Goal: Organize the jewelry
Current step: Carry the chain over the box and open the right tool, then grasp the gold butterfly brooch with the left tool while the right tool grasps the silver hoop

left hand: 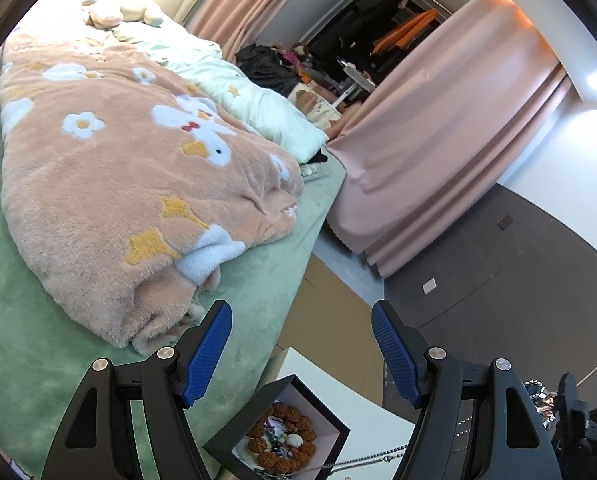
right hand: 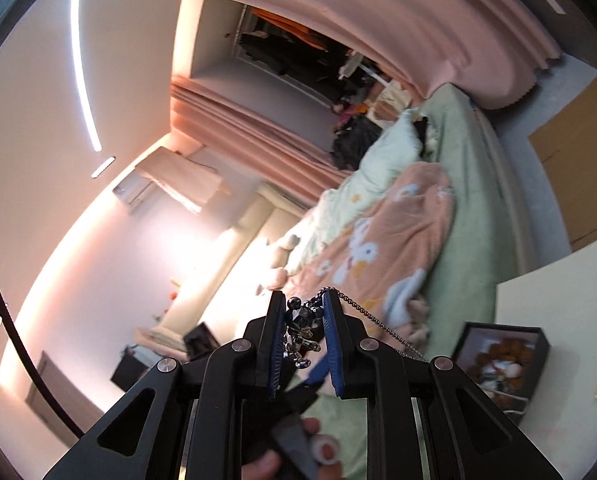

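Left gripper (left hand: 301, 354): jaws spread wide, gripping nothing, aimed over the bed (left hand: 26, 360). Below and just ahead of its fingers, black box (left hand: 218, 446) of beaded jewelry on the white table (left hand: 378, 416). Right gripper (right hand: 304, 334): pinched onto a metal necklace (right hand: 302, 326), pendant bunched between the pads, chain (right hand: 382, 326) running taut, slanting down and right toward the box (right hand: 538, 344).

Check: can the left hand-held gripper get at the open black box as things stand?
Probably yes. The left hand-held gripper is open and empty, and the box sits lidless just below its fingers on the white table. Only the chain trailing past the box might snag.
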A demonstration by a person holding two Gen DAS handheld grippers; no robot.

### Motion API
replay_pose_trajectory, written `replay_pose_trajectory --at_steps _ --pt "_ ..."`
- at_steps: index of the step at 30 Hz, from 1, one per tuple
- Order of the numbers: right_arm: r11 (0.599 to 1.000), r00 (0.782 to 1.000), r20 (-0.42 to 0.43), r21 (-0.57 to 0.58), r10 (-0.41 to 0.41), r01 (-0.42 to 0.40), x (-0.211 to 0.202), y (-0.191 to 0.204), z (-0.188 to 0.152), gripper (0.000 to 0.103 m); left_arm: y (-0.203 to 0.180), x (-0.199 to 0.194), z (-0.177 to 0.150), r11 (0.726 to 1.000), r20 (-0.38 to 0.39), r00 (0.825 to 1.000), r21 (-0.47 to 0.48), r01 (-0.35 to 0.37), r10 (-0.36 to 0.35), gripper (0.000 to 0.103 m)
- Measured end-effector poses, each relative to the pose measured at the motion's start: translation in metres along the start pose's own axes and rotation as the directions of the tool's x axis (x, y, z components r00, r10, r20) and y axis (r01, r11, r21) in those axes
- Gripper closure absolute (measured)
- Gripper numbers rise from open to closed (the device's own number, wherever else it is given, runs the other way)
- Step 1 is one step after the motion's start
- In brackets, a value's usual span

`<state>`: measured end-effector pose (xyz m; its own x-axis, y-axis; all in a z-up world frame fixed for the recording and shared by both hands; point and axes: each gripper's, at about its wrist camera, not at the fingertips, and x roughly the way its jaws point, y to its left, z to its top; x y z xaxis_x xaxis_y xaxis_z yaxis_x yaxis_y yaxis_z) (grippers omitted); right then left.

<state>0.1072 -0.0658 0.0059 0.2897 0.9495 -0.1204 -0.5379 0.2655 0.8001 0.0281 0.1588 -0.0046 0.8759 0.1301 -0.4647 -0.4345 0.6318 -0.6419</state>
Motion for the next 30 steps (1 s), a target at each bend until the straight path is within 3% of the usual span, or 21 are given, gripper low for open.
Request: replay_pose_trajectory --at_steps 3,8,10,11,12,22,26,30 --pt "1.0 1.0 -0.012 -0.012 0.009 -0.009 0.005 0.002 -0.002 0.083 0.001 0.0 0.0 1.0 0.002 1.0 -0.002 -0.003 0.003 0.03" --pt "0.987 0.98 -0.12 0.014 -0.158 0.161 0.028 -0.03 -0.008 0.08 -0.001 0.002 -0.003 1.0 -0.015 1.0 0.006 -0.006 0.006 0.03" --pt "0.974 0.957 -0.196 0.039 -0.212 0.223 0.04 -0.052 -0.015 0.06 -0.002 0.003 -0.004 1.0 -0.02 1.0 0.011 -0.008 0.008 0.03" --pt "0.966 0.945 -0.224 0.047 -0.238 0.254 0.042 -0.058 -0.017 0.041 -0.003 0.002 -0.005 1.0 -0.02 1.0 0.01 -0.008 0.008 0.03" --pt "0.954 0.929 -0.252 0.06 -0.27 0.294 0.043 -0.067 -0.02 0.038 -0.003 0.003 -0.005 1.0 -0.023 1.0 0.008 -0.007 0.007 0.03" --pt "0.877 0.858 -0.229 0.038 -0.459 0.479 -0.022 -0.098 -0.01 0.038 -0.01 0.011 -0.015 0.999 -0.113 0.993 0.04 -0.017 0.021 0.03" --pt "0.831 0.812 -0.222 0.019 -0.539 0.557 -0.047 -0.101 -0.009 0.038 -0.019 0.012 -0.026 0.996 -0.144 0.989 0.083 -0.012 0.024 0.03" --pt "0.764 0.748 -0.224 0.022 -0.625 0.645 -0.073 -0.109 -0.009 0.038 -0.036 0.017 -0.043 0.986 -0.191 0.981 0.164 0.001 0.031 0.03"
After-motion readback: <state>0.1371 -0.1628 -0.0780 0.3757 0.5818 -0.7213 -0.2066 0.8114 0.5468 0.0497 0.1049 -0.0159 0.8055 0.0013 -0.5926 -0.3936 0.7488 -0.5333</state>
